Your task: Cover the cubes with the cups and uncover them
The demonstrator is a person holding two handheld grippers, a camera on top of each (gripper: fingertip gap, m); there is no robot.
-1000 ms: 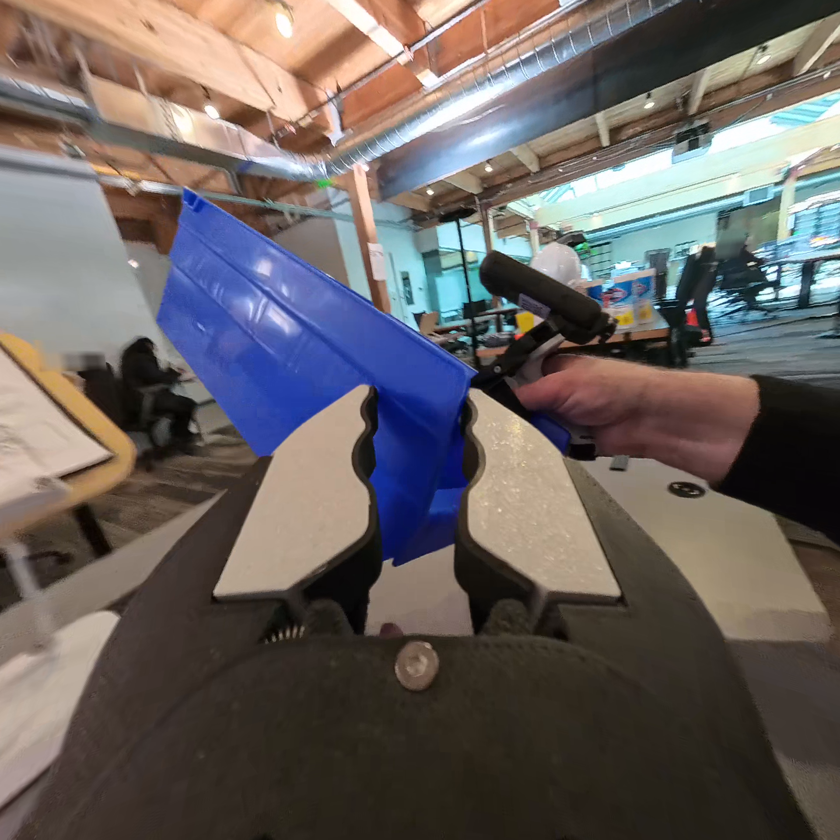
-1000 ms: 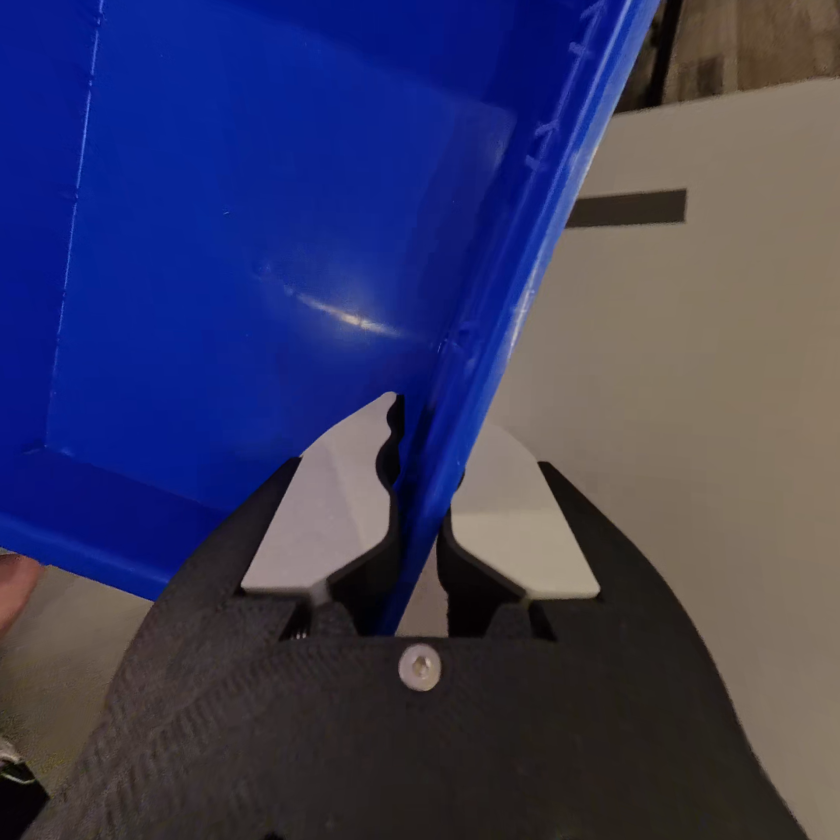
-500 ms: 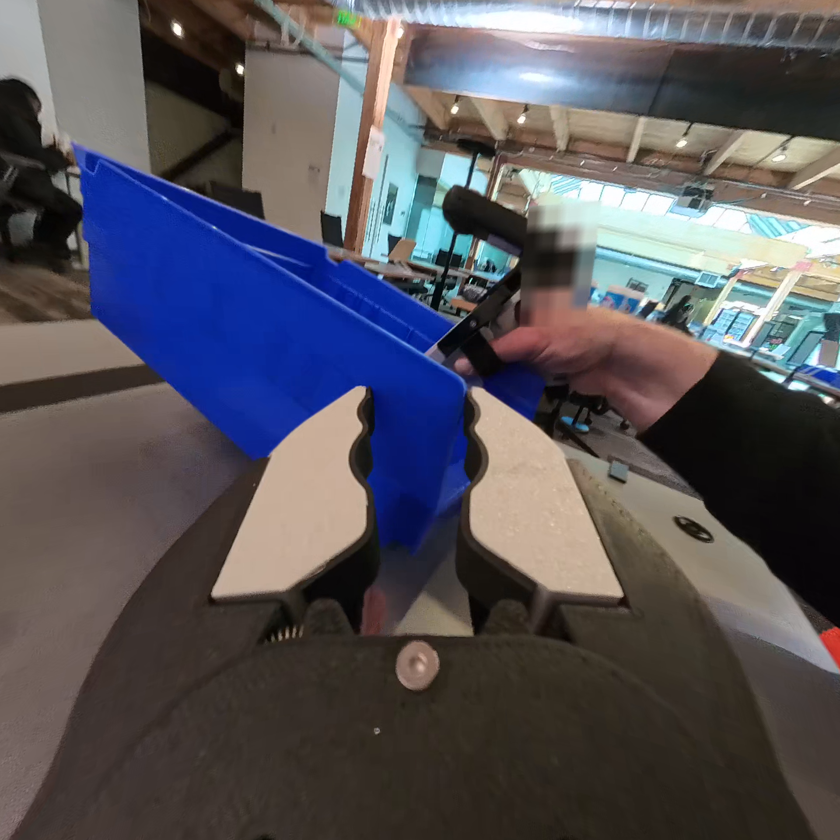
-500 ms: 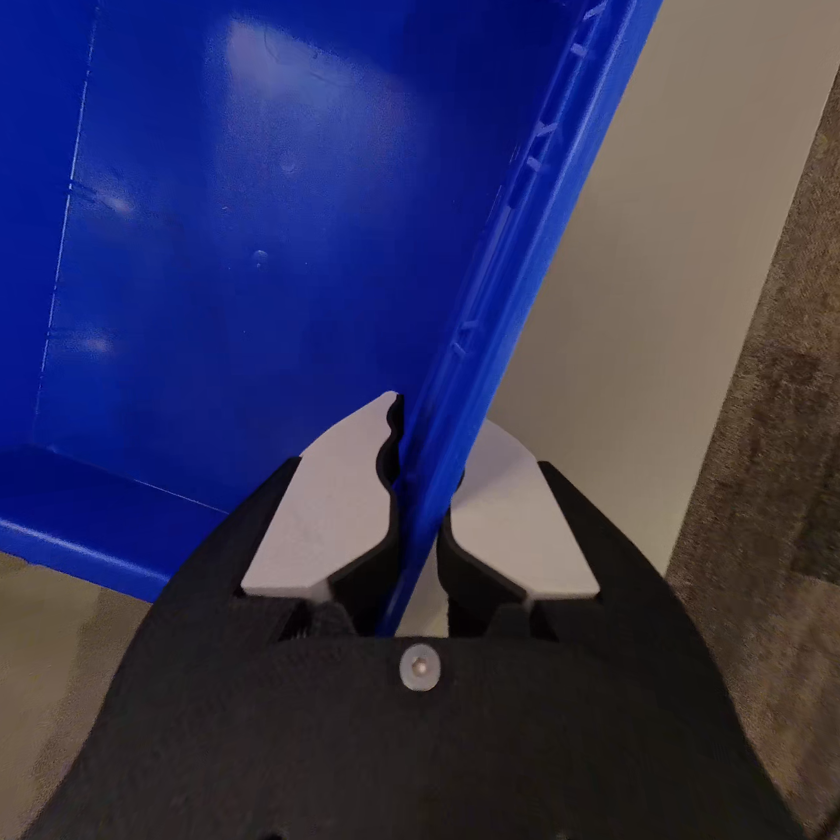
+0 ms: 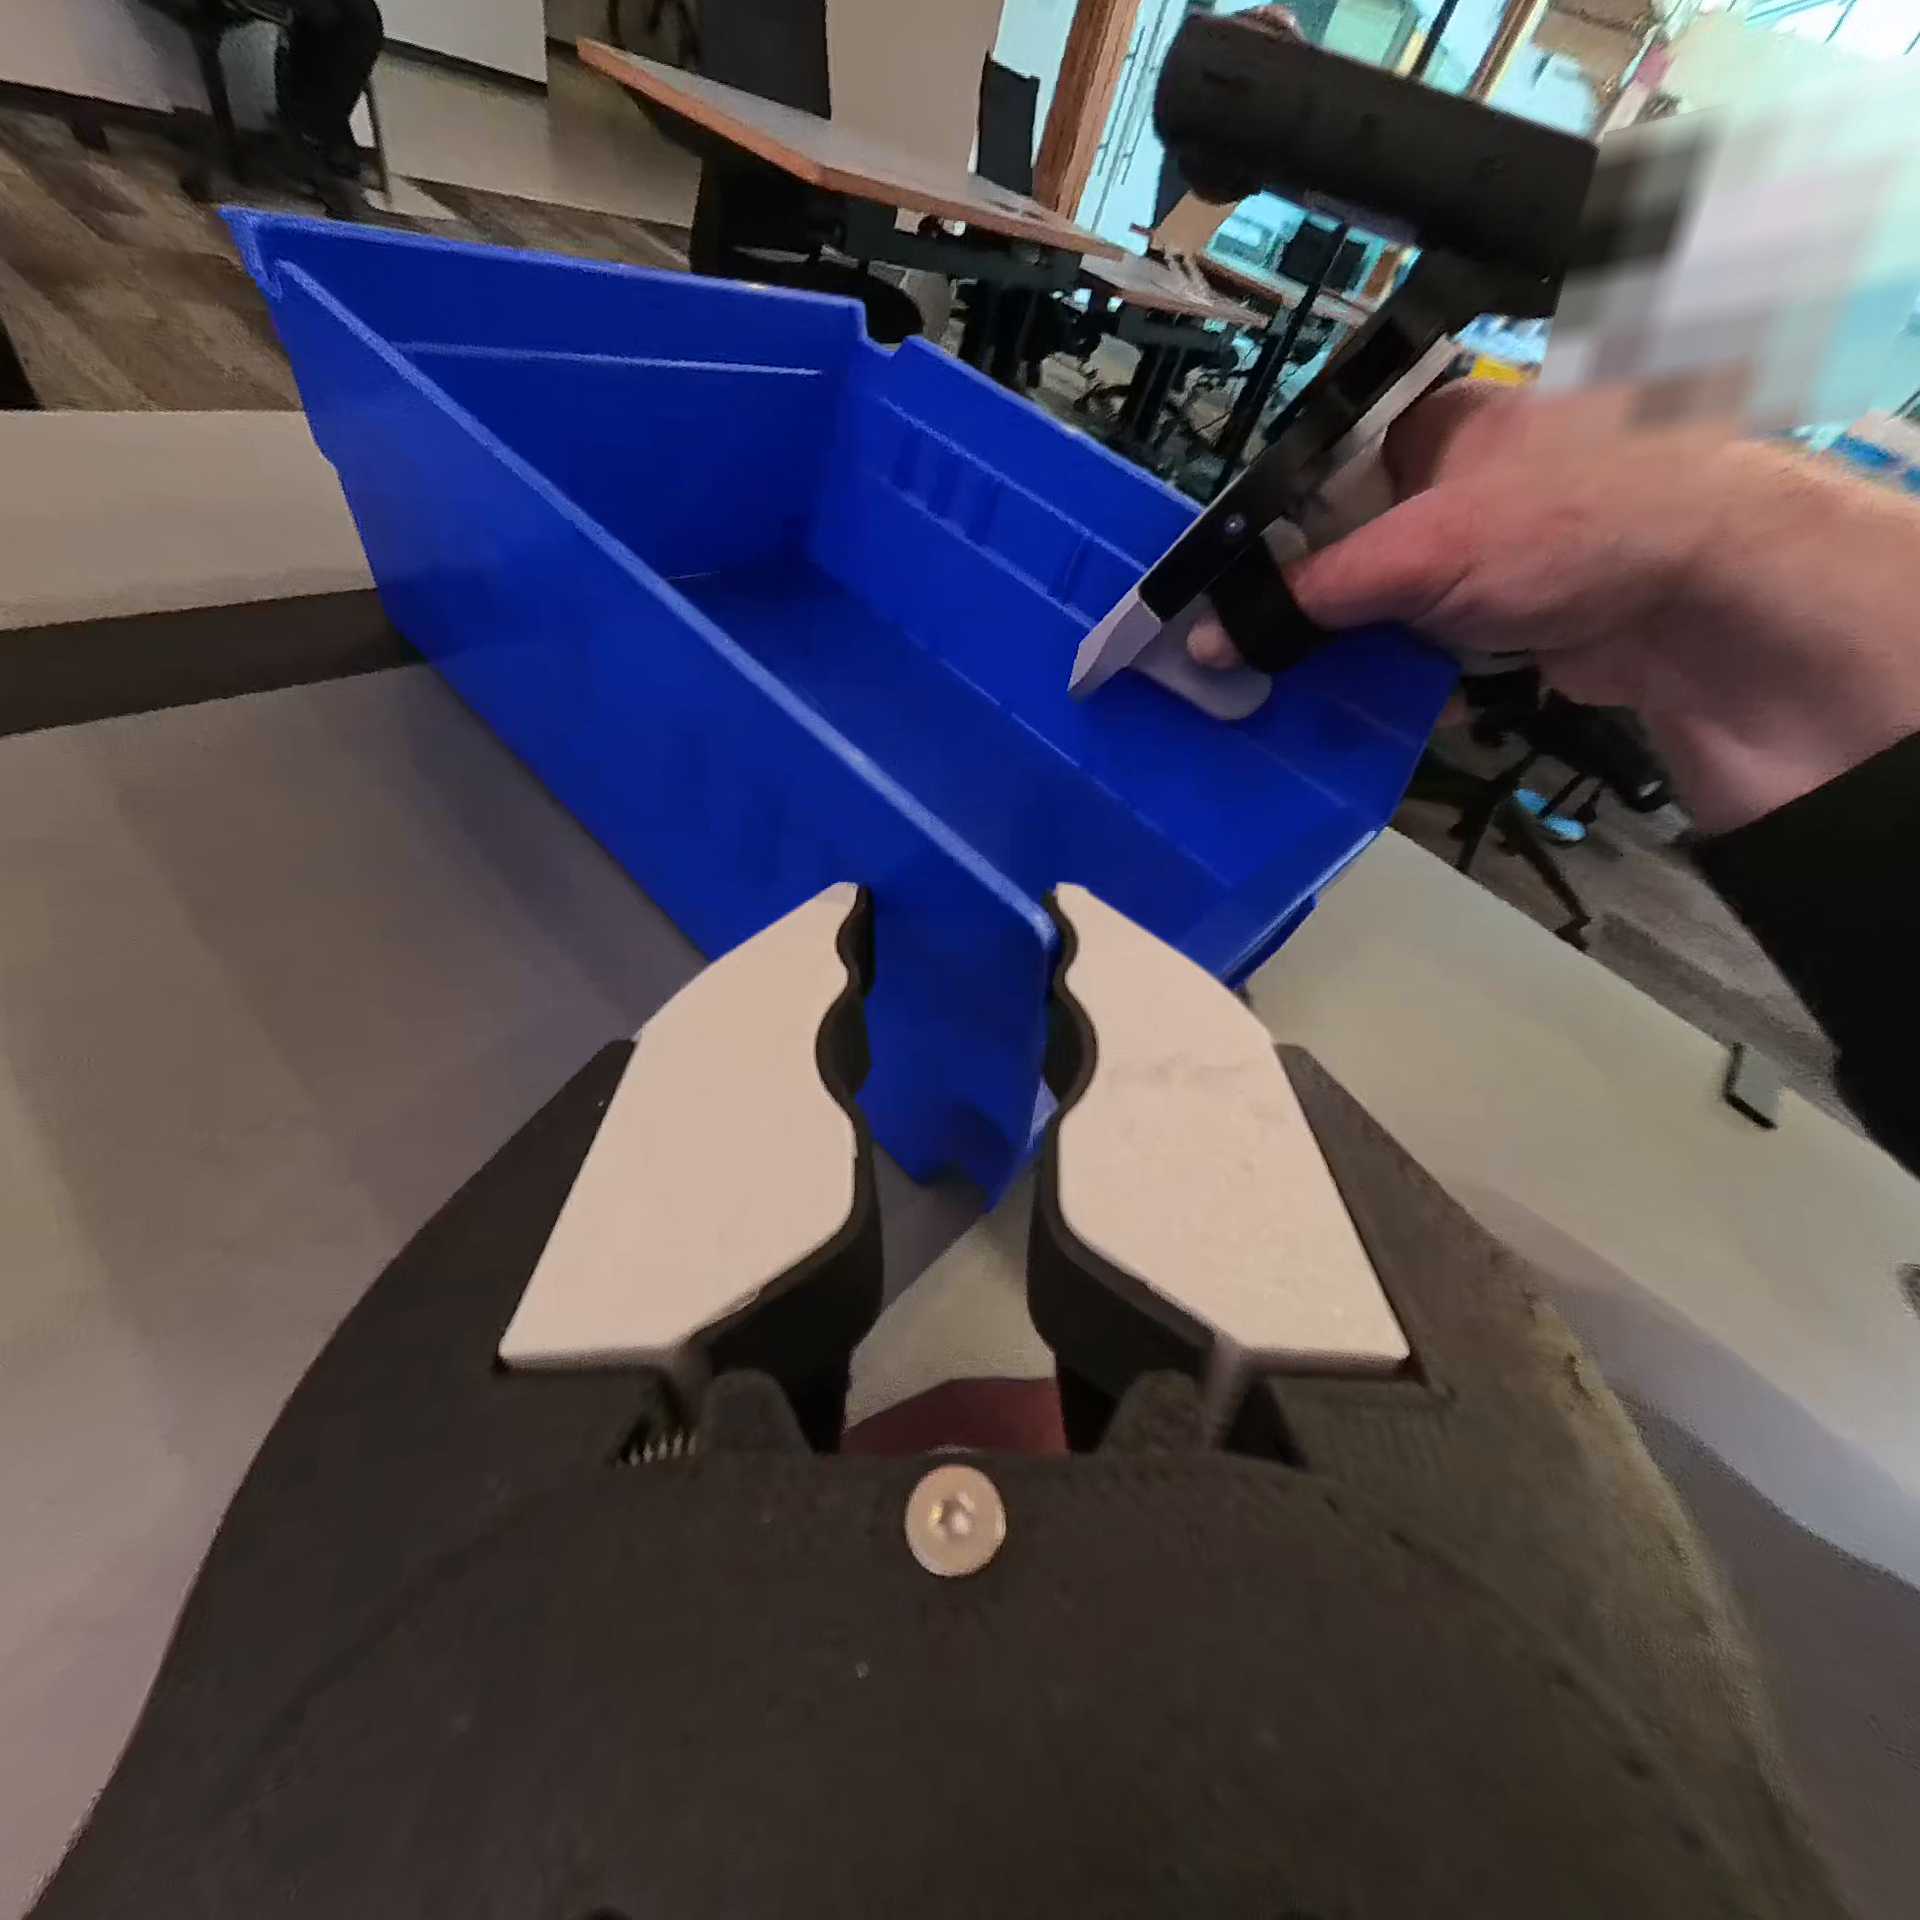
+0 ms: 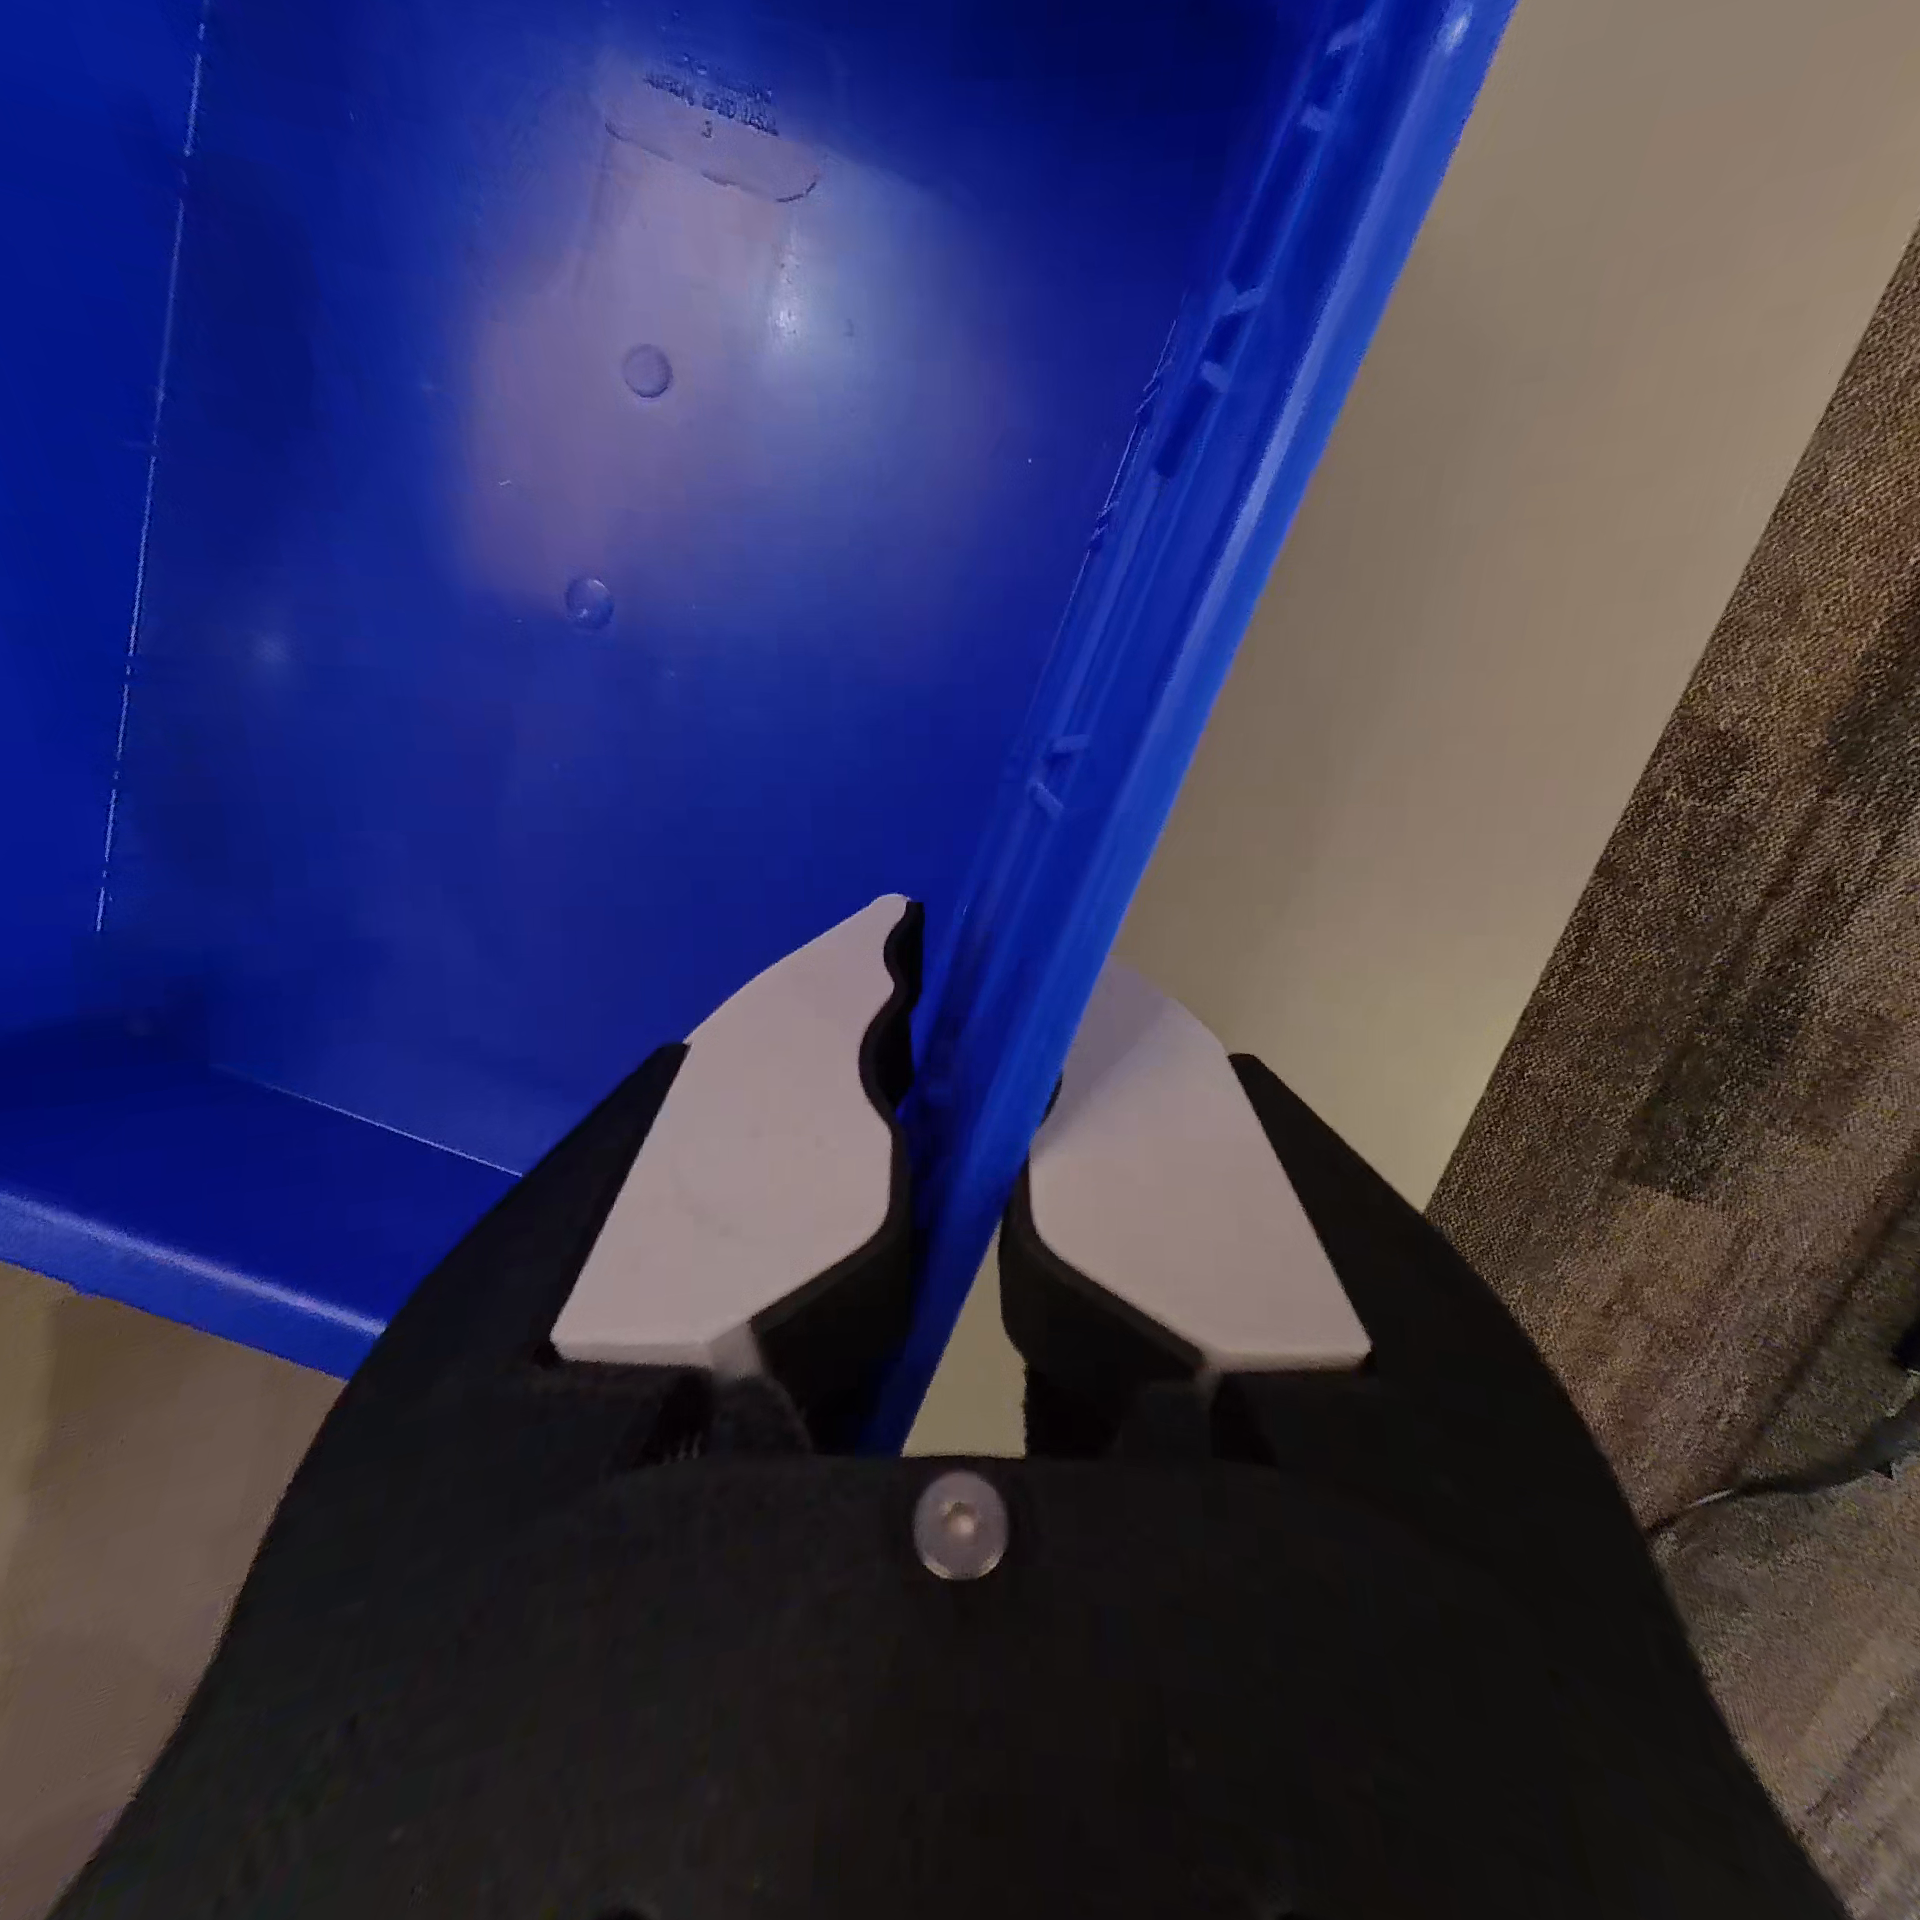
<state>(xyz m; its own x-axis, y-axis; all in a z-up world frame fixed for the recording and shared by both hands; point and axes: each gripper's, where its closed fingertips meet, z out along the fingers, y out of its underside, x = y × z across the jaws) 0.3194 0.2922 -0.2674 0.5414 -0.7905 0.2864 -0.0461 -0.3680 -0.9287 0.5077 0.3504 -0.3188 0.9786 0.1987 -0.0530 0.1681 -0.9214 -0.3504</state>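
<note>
We hold the blue bin (image 5: 623, 644) with both grippers. The left gripper (image 5: 951, 997) pinches the bin's near corner: one finger lies outside the left long wall, the other just inside it. The right gripper (image 6: 971, 1039) pinches the right long wall near the near end, one finger inside and one outside. In the left view, the right gripper (image 5: 1164, 665) and the hand (image 5: 1558, 592) holding it appear at the far right.

The bin's long axis runs away from the left gripper, from near right to far left across the grey table (image 5: 260, 987). The base appears to sit on or just above the table; contact at the near corner cannot be confirmed.

The bin's inside (image 6: 520, 623) is empty. No cups and no cubes show in either view, so their location cannot be stated. We judge that covering has not begun.

The next move turns on this relation: both grippers grip the same end, on opposite long walls, so the bin pivots about that end. Release only once the base lies flat. Risk: an uneven release may tilt or slide the bin.
</note>
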